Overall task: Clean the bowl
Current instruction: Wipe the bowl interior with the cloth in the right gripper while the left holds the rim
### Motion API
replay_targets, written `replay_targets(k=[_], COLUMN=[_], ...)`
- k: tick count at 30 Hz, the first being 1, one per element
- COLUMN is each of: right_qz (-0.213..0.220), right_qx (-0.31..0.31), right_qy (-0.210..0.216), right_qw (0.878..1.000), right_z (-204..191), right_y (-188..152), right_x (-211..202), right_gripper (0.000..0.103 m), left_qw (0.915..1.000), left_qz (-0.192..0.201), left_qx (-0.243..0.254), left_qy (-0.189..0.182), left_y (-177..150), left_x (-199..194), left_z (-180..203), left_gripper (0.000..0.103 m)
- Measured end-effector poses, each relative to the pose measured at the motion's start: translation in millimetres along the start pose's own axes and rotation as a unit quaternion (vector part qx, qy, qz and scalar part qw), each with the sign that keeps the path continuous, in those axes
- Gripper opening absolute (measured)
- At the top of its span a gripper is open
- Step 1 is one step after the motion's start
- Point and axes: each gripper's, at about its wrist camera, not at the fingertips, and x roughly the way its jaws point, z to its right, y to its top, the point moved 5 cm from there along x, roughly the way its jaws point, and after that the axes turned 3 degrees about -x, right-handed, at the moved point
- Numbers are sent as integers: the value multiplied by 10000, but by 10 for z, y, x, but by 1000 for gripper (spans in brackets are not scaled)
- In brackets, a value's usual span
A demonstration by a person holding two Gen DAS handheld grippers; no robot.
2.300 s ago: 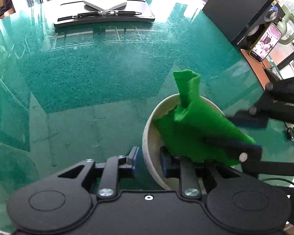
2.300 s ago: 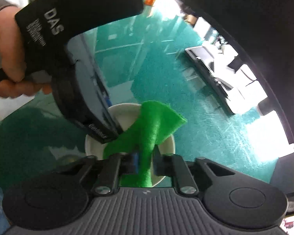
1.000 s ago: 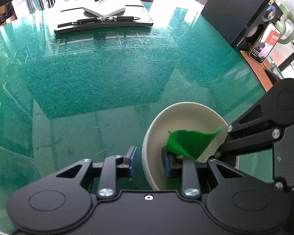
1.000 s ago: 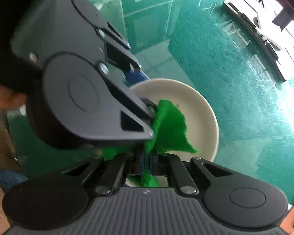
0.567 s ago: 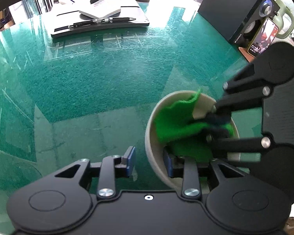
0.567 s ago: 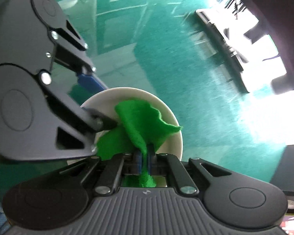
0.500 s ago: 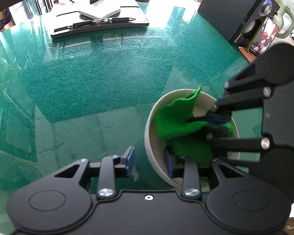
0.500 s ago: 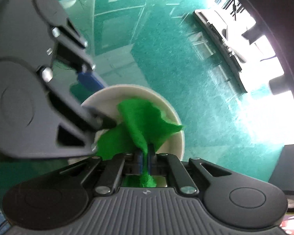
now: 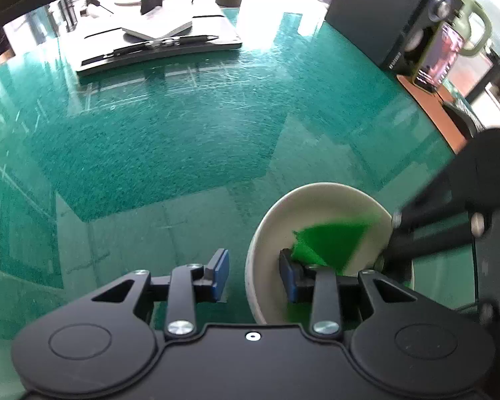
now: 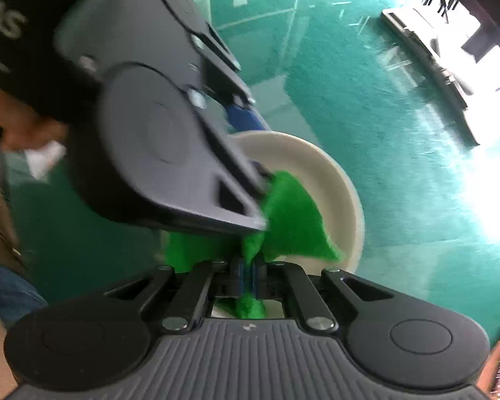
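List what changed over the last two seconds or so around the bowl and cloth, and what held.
The green cloth, earlier standing up above the rim, now lies low inside the bowl, swept round by the right gripper, which stays shut on it. The left gripper still straddles the bowl's near wall, one finger inside, one outside; its jaws have eased a little wider. The bowl kept its place on the green table.

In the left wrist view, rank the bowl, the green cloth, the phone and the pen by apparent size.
1. bowl
2. green cloth
3. pen and phone: unsure, both are far from the camera, and the pen looks longer but thinner.
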Motion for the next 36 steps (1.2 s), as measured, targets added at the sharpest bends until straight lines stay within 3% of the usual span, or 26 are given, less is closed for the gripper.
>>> replay_targets(k=[4, 6, 8, 11, 13, 14, 15, 16, 17, 18, 19, 20, 21, 24, 25, 26, 28, 29, 30, 31, 32, 33, 34, 35, 36], right_qz=[113, 103, 101, 112, 98, 86, 73, 61, 49, 32, 15, 20, 34, 57, 73, 93, 88, 90, 101, 113, 120, 118, 118, 124, 129], right_qx=[-92, -172, -265, -246, -216, -203, -191, -178, -161, -142, -135, -141, -120, 60, 84, 119, 248, 332, 435, 538, 592, 561, 536, 521, 519], right_qy=[-668, -757, -784, -794, -802, -807, -812, -817, -805, -766, -746, -752, -744, -642, -630, -628, -636, -636, -631, -626, -633, -662, -677, -646, -579], right_qw=[9977, 9969, 9965, 9965, 9965, 9965, 9965, 9965, 9966, 9970, 9971, 9971, 9971, 9979, 9980, 9979, 9976, 9974, 9970, 9965, 9962, 9962, 9962, 9965, 9969], right_z=[136, 124, 85, 77, 43, 17, -9, -34, -63, -92, -112, -128, -127, -121, -131, -139, -134, -131, -130, -130, -135, -151, -165, -175, -180], right_y=[66, 50, 13, -9, -30, -43, -57, -70, -82, -87, -93, -103, -96, -73, -77, -84, -87, -88, -90, -92, -93, -95, -97, -98, -101], right_x=[-13, 10, 37, 57, 38, 23, 7, -9, -25, -35, -44, -57, -57, -70, -79, -88, -95, -99, -106, -112, -116, -115, -116, -120, -127], right_gripper=[3, 3, 3, 3, 3, 3, 4, 5, 6, 6, 6, 6, 6, 6, 6, 6, 6, 6, 6, 6, 6, 6, 6, 6, 5], left_qw=[9998, 9970, 9951, 9963, 9956, 9953, 9948, 9949, 9954, 9958, 9961, 9957, 9956, 9959, 9961, 9968, 9980, 9985, 9972, 9975, 9978, 9989, 9992, 9990, 9986], left_qz=[107, 602, 828, 695, 746, 760, 727, 727, 700, 675, 664, 650, 604, 648, 636, 551, 517, 461, 442, 429, 416, 402, 386, 347, 313], left_qx=[164, 442, 534, 504, 562, 572, 497, 459, 499, 539, 577, 602, 440, 447, 382, 241, 123, 142, 200, 235, 262, 166, 73, 39, 23], left_qy=[-54, -197, -129, -41, 15, 199, 512, 530, 424, 305, 20, -267, -573, -446, -480, -525, -347, 276, 564, 515, 451, 165, -114, -275, -419], left_y=[-24, -81, -127, -95, -97, -99, -107, -110, -111, -111, -87, -63, -43, -103, -113, -135, -141, -168, -186, -208, -230, -251, -268, -247, -226], left_x=[-5, 0, -6, -5, 4, 21, 57, 67, 64, 58, 21, -17, -50, -81, -85, -79, -90, -111, -123, -137, -151, -155, -160, -146, -133], left_z=[28, 14, -4, 21, 26, 9, -44, -71, -77, -81, -50, -19, 11, 61, 55, 23, -38, -74, -78, -59, -41, -29, -15, 24, 63], left_gripper=[35, 45, 48, 52, 66, 94, 103, 102, 101, 81, 59, 16, 14, 16, 19, 34, 79, 101, 103, 103, 88, 58, 45, 22, 20])
